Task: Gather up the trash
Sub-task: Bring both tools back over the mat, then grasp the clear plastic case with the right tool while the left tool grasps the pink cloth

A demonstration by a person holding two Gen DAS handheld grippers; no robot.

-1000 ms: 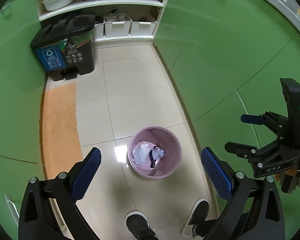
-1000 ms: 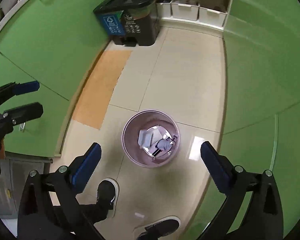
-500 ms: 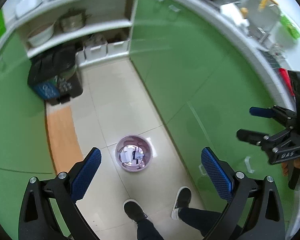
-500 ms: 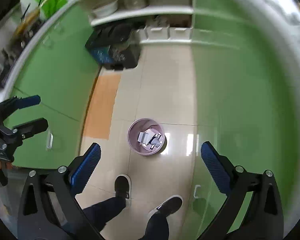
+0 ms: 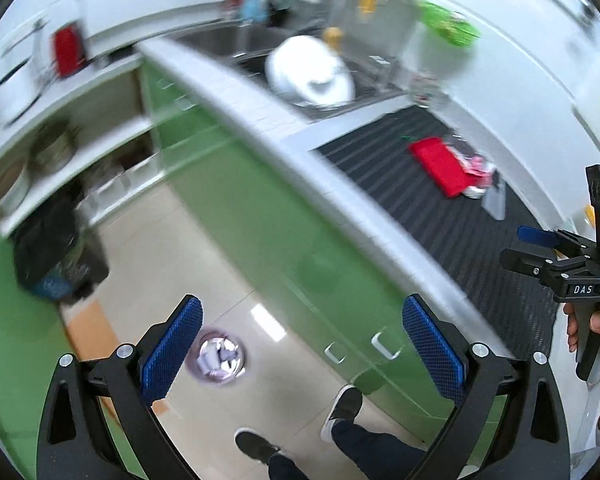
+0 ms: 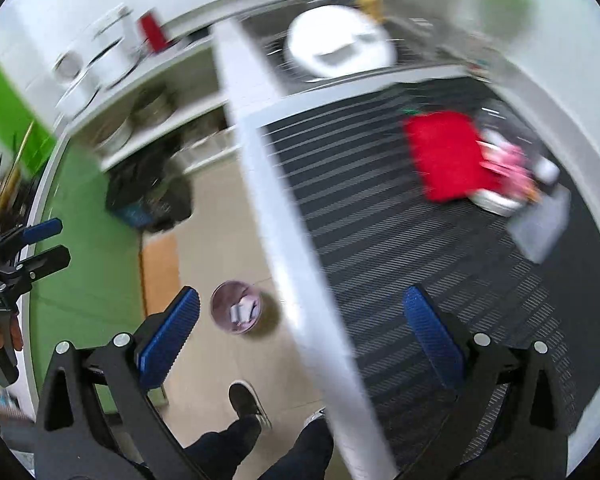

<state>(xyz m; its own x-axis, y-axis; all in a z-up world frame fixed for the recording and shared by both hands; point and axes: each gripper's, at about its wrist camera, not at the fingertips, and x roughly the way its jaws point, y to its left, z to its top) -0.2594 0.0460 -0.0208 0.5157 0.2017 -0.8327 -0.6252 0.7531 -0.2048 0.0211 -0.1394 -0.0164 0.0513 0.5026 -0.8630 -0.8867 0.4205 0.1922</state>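
Observation:
A pink wastebasket [image 5: 219, 361] [image 6: 237, 312] with paper scraps in it stands on the tiled floor far below. On the dark ribbed counter mat [image 6: 380, 216] lie a red packet [image 5: 440, 166] [image 6: 444, 156], pink and white wrappers [image 6: 504, 172] and a grey translucent bag [image 6: 544, 224]. My left gripper [image 5: 302, 348] is open and holds nothing, high over the floor beside the counter edge. My right gripper [image 6: 300, 332] is open and holds nothing, above the counter's front edge. Each gripper shows in the other's view, the right gripper [image 5: 540, 248] and the left gripper [image 6: 32, 244].
Green cabinet fronts [image 5: 284, 248] run under the white counter edge [image 6: 284, 240]. A sink holds a white round bowl [image 5: 310, 72]. A dark two-part bin [image 5: 56, 256] stands by open shelves. The person's shoes [image 5: 342, 404] are on the floor below.
Both grippers have risen from just over the pink wastebasket to above counter height. The wastebasket has shrunk in view, and the counter with its trash has come into sight. Both stay open.

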